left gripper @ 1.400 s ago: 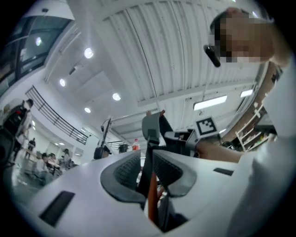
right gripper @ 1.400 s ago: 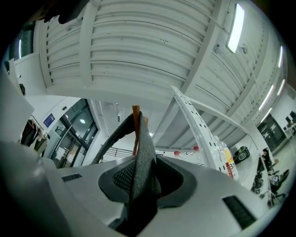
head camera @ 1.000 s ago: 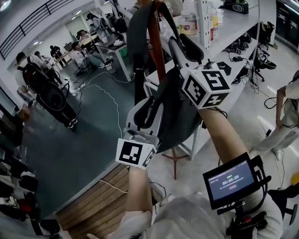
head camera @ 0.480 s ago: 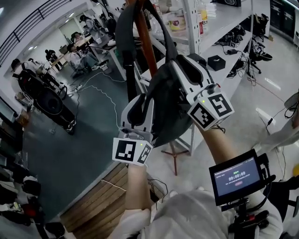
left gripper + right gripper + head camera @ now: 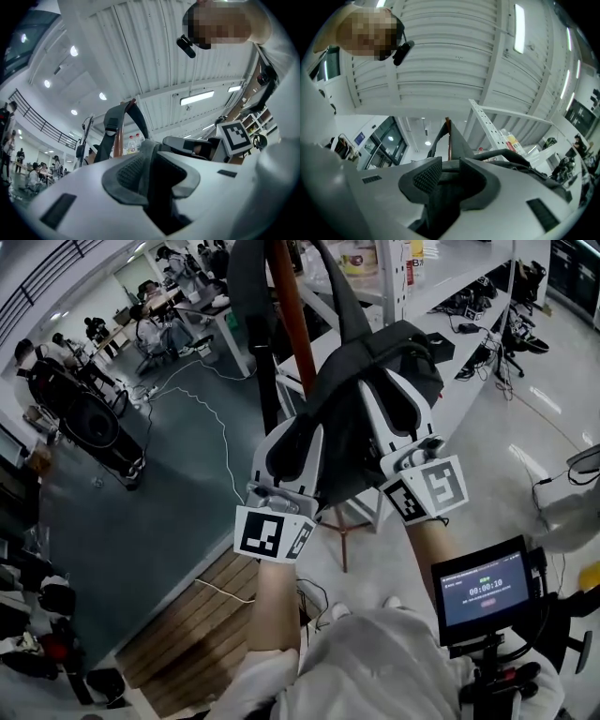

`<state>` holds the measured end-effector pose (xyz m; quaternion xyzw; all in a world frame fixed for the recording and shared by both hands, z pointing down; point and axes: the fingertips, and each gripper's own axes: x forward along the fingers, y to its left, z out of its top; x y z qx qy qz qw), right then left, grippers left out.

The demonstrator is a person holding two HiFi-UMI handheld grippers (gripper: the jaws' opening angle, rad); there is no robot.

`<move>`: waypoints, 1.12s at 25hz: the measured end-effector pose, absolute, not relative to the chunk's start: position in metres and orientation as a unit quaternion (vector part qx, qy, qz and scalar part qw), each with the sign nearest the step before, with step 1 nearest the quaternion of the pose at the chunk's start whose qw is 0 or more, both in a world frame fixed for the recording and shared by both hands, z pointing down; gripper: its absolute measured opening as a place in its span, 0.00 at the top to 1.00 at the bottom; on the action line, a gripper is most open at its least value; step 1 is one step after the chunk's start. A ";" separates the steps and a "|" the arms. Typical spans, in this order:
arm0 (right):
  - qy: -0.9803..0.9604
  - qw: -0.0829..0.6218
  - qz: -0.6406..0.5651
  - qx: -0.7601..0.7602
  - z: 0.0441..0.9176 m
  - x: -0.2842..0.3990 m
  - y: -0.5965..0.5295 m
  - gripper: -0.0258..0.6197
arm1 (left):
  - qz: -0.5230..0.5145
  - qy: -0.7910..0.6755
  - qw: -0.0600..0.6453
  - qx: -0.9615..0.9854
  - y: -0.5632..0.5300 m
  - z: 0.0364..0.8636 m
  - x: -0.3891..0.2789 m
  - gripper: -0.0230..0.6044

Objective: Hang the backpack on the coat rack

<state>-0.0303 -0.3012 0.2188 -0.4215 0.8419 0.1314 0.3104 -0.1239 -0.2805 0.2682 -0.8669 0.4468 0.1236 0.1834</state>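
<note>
The dark grey backpack (image 5: 349, 432) hangs against the brown coat rack pole (image 5: 287, 320). Its straps (image 5: 246, 287) run up along both sides of the pole, out of the frame's top. My left gripper (image 5: 298, 448) is shut on the bag's lower left side. At the bag's right side my right gripper (image 5: 389, 399) is shut on its fabric. In the left gripper view the left gripper (image 5: 150, 164) pinches dark cloth, with the pole (image 5: 119, 136) and a strap (image 5: 110, 125) beyond. The right gripper (image 5: 450, 176) in its own view also clamps dark fabric below the pole (image 5: 448, 138).
The rack's legs (image 5: 343, 532) stand on the pale floor beside a white shelving unit (image 5: 405, 282) with bottles. A wooden platform (image 5: 192, 629) lies below left. A white cable (image 5: 223, 432) crosses the green floor. People work at tables at the far left. A small monitor (image 5: 483, 589) sits at my right.
The right gripper has come down and nearer to me with the backpack's side. The left gripper has stayed nearly level. The bag now sits lower against the pole.
</note>
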 end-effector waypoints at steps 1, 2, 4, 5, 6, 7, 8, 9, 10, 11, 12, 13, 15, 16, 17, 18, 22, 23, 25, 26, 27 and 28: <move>0.843 0.318 0.115 -0.419 0.225 -0.027 -0.302 0.79 | 0.125 0.446 0.185 -0.867 -0.279 0.270 -0.123 0.81; 0.842 0.326 0.104 -0.416 0.228 -0.023 -0.301 0.79 | 0.128 0.443 0.186 -0.868 -0.277 0.272 -0.123 0.81; 0.843 0.333 0.094 -0.412 0.232 -0.017 -0.297 0.79 | 0.138 0.436 0.185 -0.870 -0.273 0.273 -0.123 0.81; 0.844 0.335 0.091 -0.410 0.233 -0.015 -0.296 0.80 | 0.147 0.432 0.183 -0.871 -0.271 0.272 -0.124 0.81; 0.844 0.337 0.088 -0.409 0.234 -0.013 -0.294 0.79 | 0.157 0.430 0.179 -0.871 -0.268 0.272 -0.126 0.81; 0.844 0.340 0.084 -0.407 0.235 -0.012 -0.293 0.79 | 0.169 0.428 0.173 -0.871 -0.267 0.271 -0.128 0.81; 0.843 0.343 0.081 -0.406 0.236 -0.011 -0.292 0.80 | 0.182 0.428 0.164 -0.870 -0.266 0.271 -0.131 0.82; 0.842 0.347 0.078 -0.406 0.238 -0.009 -0.290 0.80 | 0.195 0.428 0.153 -0.869 -0.266 0.271 -0.133 0.82; 0.841 0.350 0.075 -0.406 0.241 -0.008 -0.289 0.80 | 0.203 0.429 0.144 -0.868 -0.266 0.272 -0.135 0.82; 0.841 0.351 0.072 -0.406 0.244 -0.007 -0.288 0.80 | 0.207 0.430 0.140 -0.867 -0.266 0.273 -0.135 0.82; 0.841 0.351 0.069 -0.406 0.247 -0.007 -0.287 0.80 | 0.205 0.432 0.141 -0.867 -0.266 0.275 -0.135 0.82; 0.842 0.350 0.067 -0.405 0.249 -0.009 -0.286 0.80 | 0.201 0.435 0.147 -0.865 -0.266 0.276 -0.134 0.82; 0.845 0.344 0.063 -0.404 0.254 -0.014 -0.287 0.80 | 0.198 0.440 0.155 -0.862 -0.267 0.278 -0.134 0.82; 0.847 0.341 0.063 -0.404 0.256 -0.017 -0.287 0.80 | 0.199 0.440 0.155 -0.862 -0.268 0.278 -0.135 0.82; 0.848 0.337 0.065 -0.405 0.258 -0.019 -0.287 0.80 | 0.200 0.439 0.153 -0.862 -0.268 0.279 -0.135 0.82; 0.848 0.334 0.068 -0.406 0.259 -0.021 -0.287 0.80 | 0.201 0.438 0.151 -0.863 -0.268 0.279 -0.135 0.82; 0.849 0.332 0.071 -0.404 0.260 -0.023 -0.285 0.80 | 0.204 0.435 0.148 -0.864 -0.266 0.280 -0.135 0.82; 0.849 0.334 0.070 -0.403 0.260 -0.023 -0.285 0.80 | 0.205 0.434 0.148 -0.864 -0.266 0.280 -0.134 0.82; 0.849 0.336 0.070 -0.401 0.261 -0.023 -0.284 0.80 | 0.206 0.432 0.148 -0.865 -0.265 0.281 -0.133 0.83; 0.849 0.336 0.071 -0.401 0.261 -0.024 -0.283 0.80 | 0.206 0.431 0.148 -0.866 -0.264 0.282 -0.133 0.83; 0.850 0.336 0.072 -0.400 0.261 -0.024 -0.283 0.80 | 0.206 0.431 0.148 -0.866 -0.264 0.282 -0.133 0.83; 0.850 0.335 0.073 -0.399 0.261 -0.025 -0.283 0.80 | 0.206 0.430 0.147 -0.867 -0.265 0.282 -0.134 0.83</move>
